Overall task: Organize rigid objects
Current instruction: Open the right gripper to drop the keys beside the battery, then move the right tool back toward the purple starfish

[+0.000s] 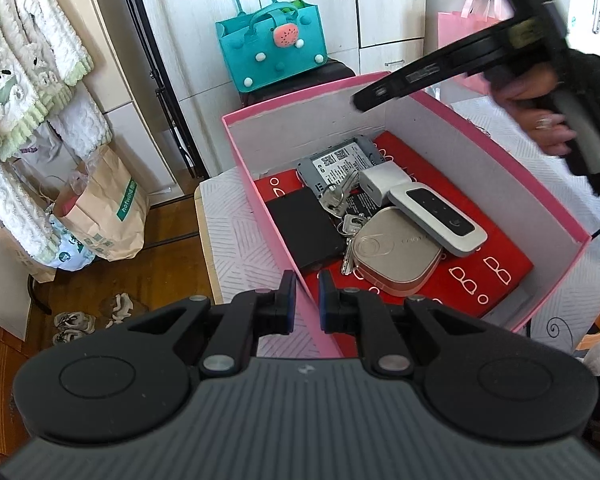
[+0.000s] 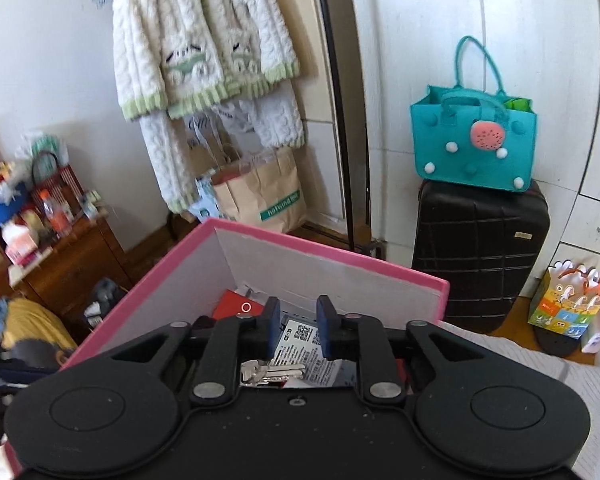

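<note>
Pink box (image 1: 548, 216) sits on our white patterned table (image 1: 228, 232), holding keys (image 1: 340, 200), a grey router (image 1: 436, 216), a white charger (image 1: 384, 184) and a beige puck (image 1: 396, 256). Our left gripper (image 1: 307, 300) pinches the box's near wall (image 1: 304, 280). Our right gripper (image 2: 298, 328) hovers over the box, jaws narrowly parted and empty.

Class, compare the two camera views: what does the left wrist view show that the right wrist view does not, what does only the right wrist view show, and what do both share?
Only the left wrist view shows the white pocket router, the beige rounded case, the white charger, the black slab, and the person's hand holding the right tongs above the box.

Only the right wrist view shows the cluttered wooden cabinet and the colourful gift bag on the floor.

Both show the pink box, keys, the teal felt bag and the brown paper bag.
</note>
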Available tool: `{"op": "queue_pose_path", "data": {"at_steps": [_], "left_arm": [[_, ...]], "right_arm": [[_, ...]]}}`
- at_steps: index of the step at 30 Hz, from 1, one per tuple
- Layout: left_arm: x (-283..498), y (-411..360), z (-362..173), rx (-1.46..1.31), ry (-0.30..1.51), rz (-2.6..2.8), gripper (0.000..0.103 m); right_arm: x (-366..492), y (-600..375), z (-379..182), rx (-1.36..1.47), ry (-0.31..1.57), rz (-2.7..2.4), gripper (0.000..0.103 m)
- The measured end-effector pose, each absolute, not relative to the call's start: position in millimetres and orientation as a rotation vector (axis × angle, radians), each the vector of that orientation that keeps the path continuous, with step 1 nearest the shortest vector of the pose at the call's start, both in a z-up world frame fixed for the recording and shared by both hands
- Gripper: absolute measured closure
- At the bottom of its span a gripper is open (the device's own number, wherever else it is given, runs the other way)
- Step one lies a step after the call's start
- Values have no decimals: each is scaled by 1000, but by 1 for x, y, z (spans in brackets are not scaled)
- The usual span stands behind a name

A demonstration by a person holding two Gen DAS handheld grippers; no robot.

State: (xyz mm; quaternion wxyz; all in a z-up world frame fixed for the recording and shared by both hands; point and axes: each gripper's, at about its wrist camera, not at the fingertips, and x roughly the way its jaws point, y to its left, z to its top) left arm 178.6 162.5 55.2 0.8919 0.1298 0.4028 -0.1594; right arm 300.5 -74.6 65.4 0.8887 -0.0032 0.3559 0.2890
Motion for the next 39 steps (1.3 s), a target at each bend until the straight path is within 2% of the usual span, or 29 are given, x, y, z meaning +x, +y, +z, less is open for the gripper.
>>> {"op": "queue_pose_path", "data": {"at_steps": [6,13,23,31,34,37,39], "left_arm": [[179,161,55,274,837,-320,93],[178,158,55,284,834,-302,93],[178,153,55,291,840,-276,93],[174,150,51,301,828,-252,93],[175,150,51,286,819,-246,93],[174,149,51,270,810,-235,93],[171,150,49,277,798,-234,93]], "right_arm": [[265,-121,78,84,720,622,69],[222,-172,73,61,703,552,63],[200,-216,9,-1,753,457,60],[198,-243,-21,-20,712,383,54],[197,-248,-24,-16,702,380,49],[196,-249,-25,-36,693,388,39],[199,-249,-28,-54,692,373,37]]}}
